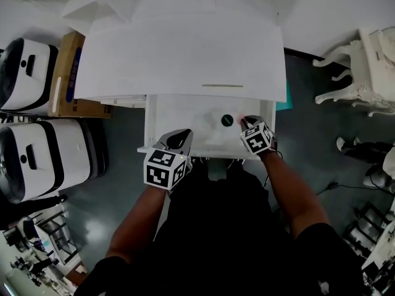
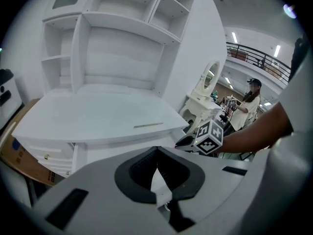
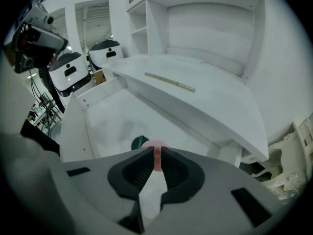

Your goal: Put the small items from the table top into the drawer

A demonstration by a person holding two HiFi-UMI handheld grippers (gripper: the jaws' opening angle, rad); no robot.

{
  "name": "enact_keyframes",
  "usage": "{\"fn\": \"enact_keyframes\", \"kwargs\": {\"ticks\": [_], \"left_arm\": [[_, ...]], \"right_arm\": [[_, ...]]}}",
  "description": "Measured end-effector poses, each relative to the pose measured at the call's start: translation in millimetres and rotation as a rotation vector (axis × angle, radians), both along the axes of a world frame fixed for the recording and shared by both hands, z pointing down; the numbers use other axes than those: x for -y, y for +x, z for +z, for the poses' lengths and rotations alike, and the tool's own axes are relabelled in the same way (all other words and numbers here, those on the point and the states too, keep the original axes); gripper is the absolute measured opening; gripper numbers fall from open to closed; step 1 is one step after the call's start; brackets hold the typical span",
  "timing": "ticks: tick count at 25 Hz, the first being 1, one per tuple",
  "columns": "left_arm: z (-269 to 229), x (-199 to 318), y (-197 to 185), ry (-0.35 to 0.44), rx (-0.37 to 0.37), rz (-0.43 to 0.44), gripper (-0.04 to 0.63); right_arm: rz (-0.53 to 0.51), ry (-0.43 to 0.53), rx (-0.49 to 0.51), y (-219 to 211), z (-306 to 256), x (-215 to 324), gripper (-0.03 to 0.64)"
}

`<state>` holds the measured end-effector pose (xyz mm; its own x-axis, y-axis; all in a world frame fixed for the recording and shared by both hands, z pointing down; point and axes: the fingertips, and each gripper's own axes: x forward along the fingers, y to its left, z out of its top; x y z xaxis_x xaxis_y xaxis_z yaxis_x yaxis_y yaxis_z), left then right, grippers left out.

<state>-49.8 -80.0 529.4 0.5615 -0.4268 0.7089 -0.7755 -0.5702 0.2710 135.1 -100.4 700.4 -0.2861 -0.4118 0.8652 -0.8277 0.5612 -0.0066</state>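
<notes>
The drawer (image 1: 185,119) stands pulled out under the white table top (image 1: 185,48). A dark green round item (image 1: 227,120) lies inside it, also seen in the right gripper view as the green item (image 3: 139,142). My right gripper (image 1: 247,122) is over the drawer's right part, shut on a small pink item (image 3: 157,158) pinched at its tips. A thin pale stick (image 1: 222,86) lies on the table top near its front edge. My left gripper (image 1: 179,139) hovers at the drawer's front edge, its jaws closed together with nothing between them (image 2: 156,153).
Two white machines (image 1: 37,73) and a cardboard box (image 1: 68,73) stand left of the table. White ornate furniture (image 1: 364,66) stands at the right. Shelves (image 2: 122,38) rise behind the table top. A person (image 2: 252,97) stands far off.
</notes>
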Motion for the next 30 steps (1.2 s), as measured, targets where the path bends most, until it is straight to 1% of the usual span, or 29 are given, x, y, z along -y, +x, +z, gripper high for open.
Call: {"fn": "enact_keyframes", "kwargs": {"ticks": [3,6,9,14,23,26,30], "left_arm": [[0,-6,4,-0.006,0.008,0.004,0.003],[0,-9,-1,-0.011,0.017,-0.017,0.003],[0,-10,-10,-0.013,0.029,-0.037,0.003],[2,-12,-19,-0.018,0.033,-0.072,0.003],[4,-15,-21,-0.027,0.026,-0.079,0.003],[6,-10,-17,-0.023,0.012,-0.077,0.003],[4,-7,-7,-0.011,-0.005,-0.047,0.003]], "right_arm": [[-0.016,-0.034,-0.045,6,28,-1,0.057],[-0.056,-0.058,-0.096,9,51,-3,0.057],[-0.081,-0.084,-0.126,9,64,-6,0.057],[-0.064,-0.1,-0.14,14,73,-6,0.057],[-0.069,-0.102,-0.127,12,70,-8,0.066],[-0.064,-0.102,-0.135,18,69,-12,0.073],[-0.054,-0.082,-0.132,22,59,-13,0.077]]}}
